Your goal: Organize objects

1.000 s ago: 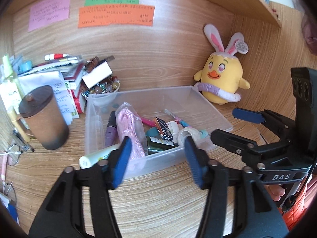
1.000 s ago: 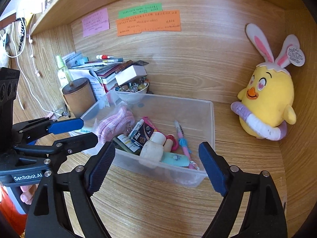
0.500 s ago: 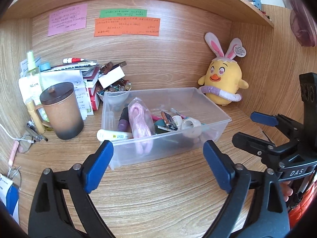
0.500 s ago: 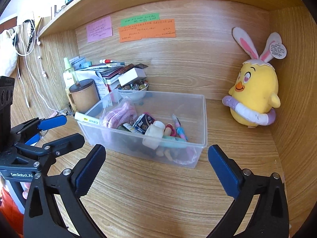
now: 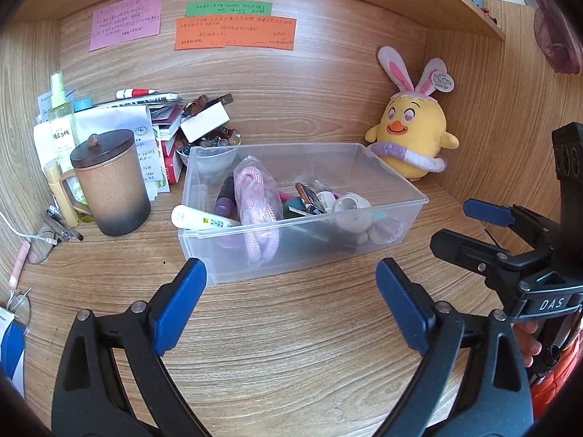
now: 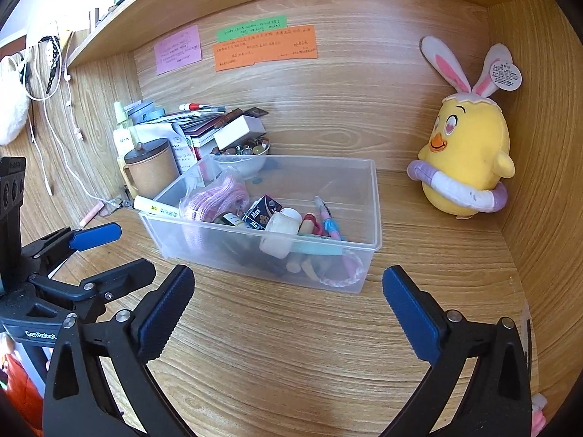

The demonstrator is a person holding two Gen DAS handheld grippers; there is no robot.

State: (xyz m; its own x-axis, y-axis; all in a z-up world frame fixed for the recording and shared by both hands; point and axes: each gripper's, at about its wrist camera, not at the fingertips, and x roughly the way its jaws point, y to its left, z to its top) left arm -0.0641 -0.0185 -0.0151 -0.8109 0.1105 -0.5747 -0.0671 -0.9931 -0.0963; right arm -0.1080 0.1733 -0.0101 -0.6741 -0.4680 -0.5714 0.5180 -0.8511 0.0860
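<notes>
A clear plastic bin (image 5: pixel 364 251) stands on the wooden desk, holding a bagged pink cord (image 5: pixel 255 196), a white tube (image 5: pixel 200 220), a tape roll (image 5: pixel 349 205), pens and small boxes. My left gripper (image 5: pixel 289 276) hovers open just in front of the bin's near wall, with nothing between its blue pads. My right gripper (image 6: pixel 288 284) is open too, in front of the bin (image 6: pixel 375 204) and apart from it. Each gripper shows in the other's view: the right gripper (image 5: pixel 459 225) at the right edge, the left gripper (image 6: pixel 120 255) at the left edge.
A brown lidded mug (image 5: pixel 111 185) stands left of the bin. Behind it are stacked books and papers (image 5: pixel 145 116) and a bowl of beads (image 5: pixel 211 145). A yellow plush chick (image 5: pixel 411 138) sits in the back right corner. Glasses and a cable (image 5: pixel 40 244) lie at far left.
Both grippers have drawn back from the bin and their jaws have spread wider. The bin and its contents have stayed in place.
</notes>
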